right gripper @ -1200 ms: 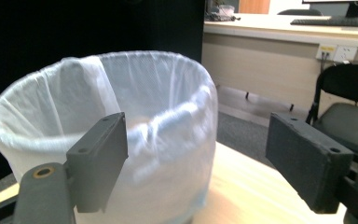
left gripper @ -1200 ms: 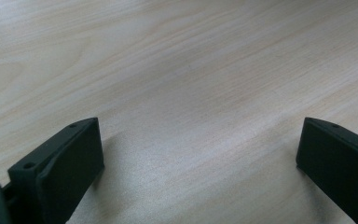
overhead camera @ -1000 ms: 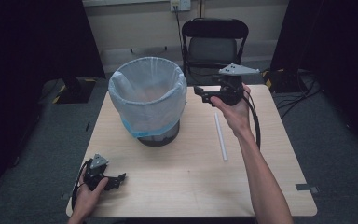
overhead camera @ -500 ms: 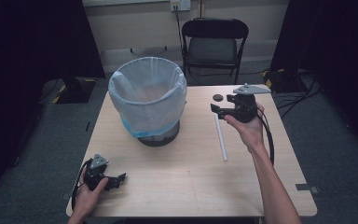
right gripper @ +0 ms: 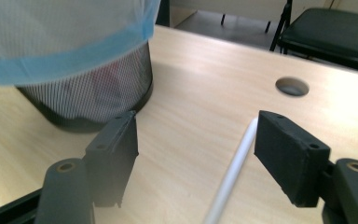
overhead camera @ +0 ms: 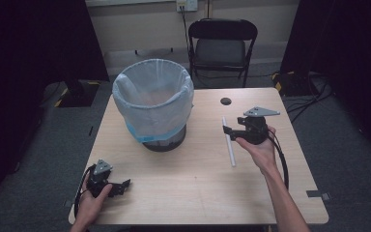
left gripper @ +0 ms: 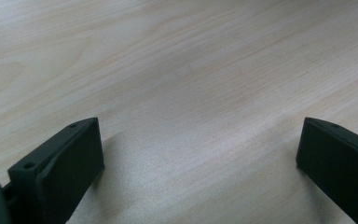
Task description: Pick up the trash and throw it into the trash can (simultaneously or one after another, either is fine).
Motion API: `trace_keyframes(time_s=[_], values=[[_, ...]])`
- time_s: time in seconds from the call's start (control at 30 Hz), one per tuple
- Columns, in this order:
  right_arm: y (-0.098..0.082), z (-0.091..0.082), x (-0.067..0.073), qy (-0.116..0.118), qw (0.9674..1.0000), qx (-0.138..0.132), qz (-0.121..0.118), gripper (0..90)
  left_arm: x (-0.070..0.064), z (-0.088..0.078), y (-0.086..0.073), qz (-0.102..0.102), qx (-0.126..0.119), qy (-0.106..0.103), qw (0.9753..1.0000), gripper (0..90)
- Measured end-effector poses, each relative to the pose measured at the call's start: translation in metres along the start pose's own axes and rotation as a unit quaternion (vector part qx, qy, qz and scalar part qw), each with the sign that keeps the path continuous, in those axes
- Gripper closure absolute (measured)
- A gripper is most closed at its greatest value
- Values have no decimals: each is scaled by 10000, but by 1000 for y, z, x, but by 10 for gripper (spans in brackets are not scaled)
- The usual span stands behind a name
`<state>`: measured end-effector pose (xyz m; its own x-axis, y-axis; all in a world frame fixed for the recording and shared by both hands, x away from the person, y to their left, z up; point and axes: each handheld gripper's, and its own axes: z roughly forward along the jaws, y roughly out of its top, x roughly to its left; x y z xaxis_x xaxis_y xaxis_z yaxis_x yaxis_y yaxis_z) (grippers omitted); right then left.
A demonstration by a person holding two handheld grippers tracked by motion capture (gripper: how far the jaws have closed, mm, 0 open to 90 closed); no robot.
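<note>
High view: right gripper (overhead camera: pixel 228 129) sits right of centre, held in the person's right hand (overhead camera: pixel 261 150), jaws pointing toward the left of the frame. Its tips are at the upper end of the stick (overhead camera: pixel 229 142), a thin white rod lying flat on the table (overhead camera: pixel 198 193), running from mid-frame down and slightly right.

Right gripper view: stick (right gripper: pixel 235 172) rises from the bottom centre toward the right-hand jaw and lies between the two jaws, close along the inner face of the right one; cannot tell if it touches. Wide gap to the left jaw. Jaws have just been closing, not clamped: released, nothing gripped.

Bin (overhead camera: pixel 153 104), black mesh with a pale blue liner folded over the rim, stands upright left of centre in the high view, well apart from the stick. In the right gripper view it takes the upper left (right gripper: pixel 74 60). Round hole (overhead camera: pixel 226 101) in the tabletop just above the stick's upper end.

Left gripper (overhead camera: pixel 121 185) at lower left of the high view, low at the table, in the left hand (overhead camera: pixel 94 195). Left gripper view: jaws spread wide at the lower corners, bare wood between them: released, empty.

Chair (overhead camera: pixel 222 43) at upper centre, behind the table
</note>
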<state>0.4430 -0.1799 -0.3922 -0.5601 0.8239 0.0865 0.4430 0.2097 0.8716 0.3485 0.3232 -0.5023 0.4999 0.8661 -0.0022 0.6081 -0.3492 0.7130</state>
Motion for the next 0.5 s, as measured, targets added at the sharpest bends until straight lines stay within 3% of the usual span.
trace_keyframes(time_s=[0.5], values=[[-51,11,2,-48,9983,580,-55,409,0,0,0,1,1,2,10000,1]])
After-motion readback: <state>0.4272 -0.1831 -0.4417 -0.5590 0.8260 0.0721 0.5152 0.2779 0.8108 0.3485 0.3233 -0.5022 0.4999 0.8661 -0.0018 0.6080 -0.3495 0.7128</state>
